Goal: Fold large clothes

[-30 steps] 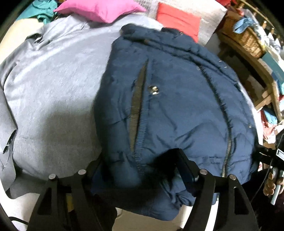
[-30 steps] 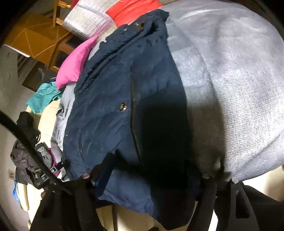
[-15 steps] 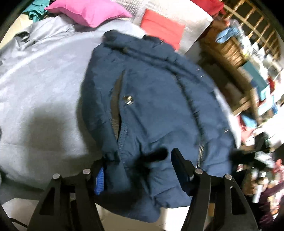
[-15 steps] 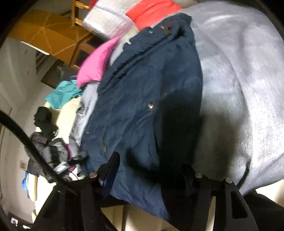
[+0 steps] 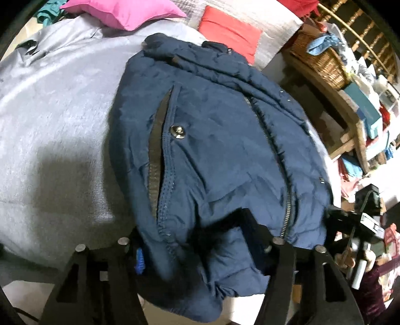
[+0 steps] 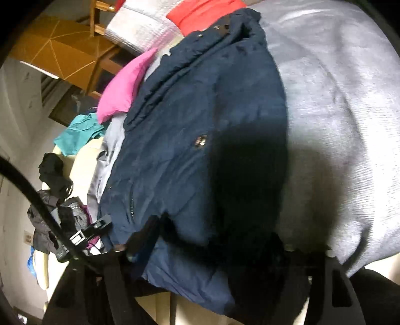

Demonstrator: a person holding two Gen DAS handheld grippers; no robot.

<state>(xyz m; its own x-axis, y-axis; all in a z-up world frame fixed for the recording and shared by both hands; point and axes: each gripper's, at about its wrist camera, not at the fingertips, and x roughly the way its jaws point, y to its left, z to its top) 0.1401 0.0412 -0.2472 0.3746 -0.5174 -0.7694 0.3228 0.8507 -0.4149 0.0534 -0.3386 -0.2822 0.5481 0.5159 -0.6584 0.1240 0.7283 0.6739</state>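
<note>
A navy padded jacket (image 5: 215,140) lies zipped and front up on a grey bed cover (image 5: 50,120), its collar at the far end. My left gripper (image 5: 197,240) stands open at the jacket's near hem, its fingers spread on either side of the bunched fabric. The jacket also shows in the right wrist view (image 6: 200,150). My right gripper (image 6: 215,240) is open at the other corner of the hem, fingers spread around the fabric in deep shadow. Each gripper shows at the edge of the other's view.
A pink pillow (image 5: 125,12) and a red cushion (image 5: 230,32) lie beyond the collar. A wooden shelf with a wicker basket (image 5: 322,62) stands at the right of the bed. Teal and dark clothes (image 6: 80,132) lie off the bed's far side.
Both grippers have opened wider and let the hem slacken. The left view has swung right and pulled back a little. The jacket lies flatter on the bed.
</note>
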